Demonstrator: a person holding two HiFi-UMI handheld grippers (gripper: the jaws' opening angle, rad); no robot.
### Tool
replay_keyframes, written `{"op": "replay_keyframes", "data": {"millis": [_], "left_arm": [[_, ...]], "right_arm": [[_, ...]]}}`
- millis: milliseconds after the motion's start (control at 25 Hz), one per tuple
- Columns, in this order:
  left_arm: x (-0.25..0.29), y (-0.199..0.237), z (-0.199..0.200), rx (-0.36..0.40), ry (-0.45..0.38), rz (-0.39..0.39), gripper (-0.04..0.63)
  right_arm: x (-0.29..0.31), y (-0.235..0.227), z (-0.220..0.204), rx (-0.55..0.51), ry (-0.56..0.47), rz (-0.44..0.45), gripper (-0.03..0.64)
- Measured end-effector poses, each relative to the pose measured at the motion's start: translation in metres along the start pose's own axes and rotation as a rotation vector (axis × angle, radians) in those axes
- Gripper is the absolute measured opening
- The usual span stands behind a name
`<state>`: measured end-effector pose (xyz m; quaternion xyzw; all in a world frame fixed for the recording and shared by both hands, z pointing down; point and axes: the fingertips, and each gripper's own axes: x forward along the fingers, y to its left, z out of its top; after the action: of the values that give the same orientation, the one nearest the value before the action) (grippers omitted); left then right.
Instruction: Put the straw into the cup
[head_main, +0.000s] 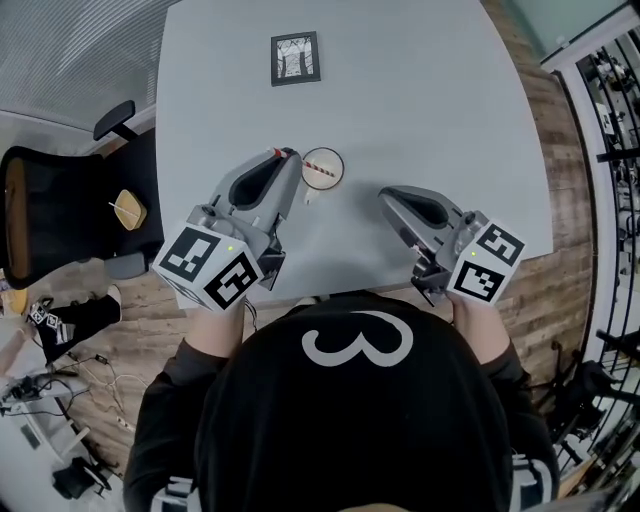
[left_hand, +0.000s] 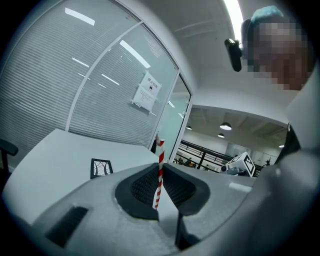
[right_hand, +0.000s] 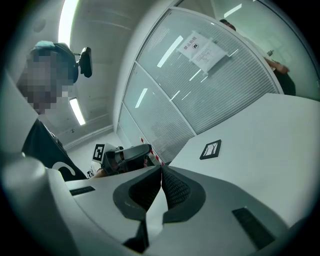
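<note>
Left gripper (head_main: 288, 157) level, pinching straw (left_hand: 160, 170), tip seemingly over cup (head_main: 340, 172)

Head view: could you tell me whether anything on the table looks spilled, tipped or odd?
Nothing stands out: the cup stands upright on the table with no spill, and the left hand-held gripper holds the straw.

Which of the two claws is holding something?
The left claw: it is shut on the red-and-white straw, which stands upright between its jaws. The right claw is shut too, but holds nothing.
</note>
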<state>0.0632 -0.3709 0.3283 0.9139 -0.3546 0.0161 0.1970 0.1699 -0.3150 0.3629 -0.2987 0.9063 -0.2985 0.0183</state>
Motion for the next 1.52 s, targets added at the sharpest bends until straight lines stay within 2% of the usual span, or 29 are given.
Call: {"op": "replay_keyframes", "data": {"millis": [320,520,720,880,1320,1520], "left_arm": [[0.018,0.028,-0.026,-0.033,-0.005,0.047,0.034],[0.018,0.052,-0.046,-0.082,-0.02,0.063,0.034],[0.022,0.055,-0.056,-0.093,-0.032,0.064,0.034],[0.025,0.05,-0.063,-0.095,-0.047,0.035,0.034],[0.031,0.053,-0.08,-0.121,-0.021,0.029,0.034],[0.03,0.056,-0.081,-0.145,-0.033,0.021,0.034]], "right_arm": [[0.014,-0.026,-0.013,0.023,0.056,0.032,0.012],[0.032,-0.033,-0.029,0.045,0.085,0.048,0.013],[0.03,-0.037,-0.041,0.064,0.107,0.048,0.012],[0.029,-0.041,-0.045,0.074,0.115,0.042,0.012],[0.033,-0.047,-0.053,0.088,0.128,0.037,0.012],[0.034,-0.043,-0.059,0.087,0.138,0.041,0.012]]}}
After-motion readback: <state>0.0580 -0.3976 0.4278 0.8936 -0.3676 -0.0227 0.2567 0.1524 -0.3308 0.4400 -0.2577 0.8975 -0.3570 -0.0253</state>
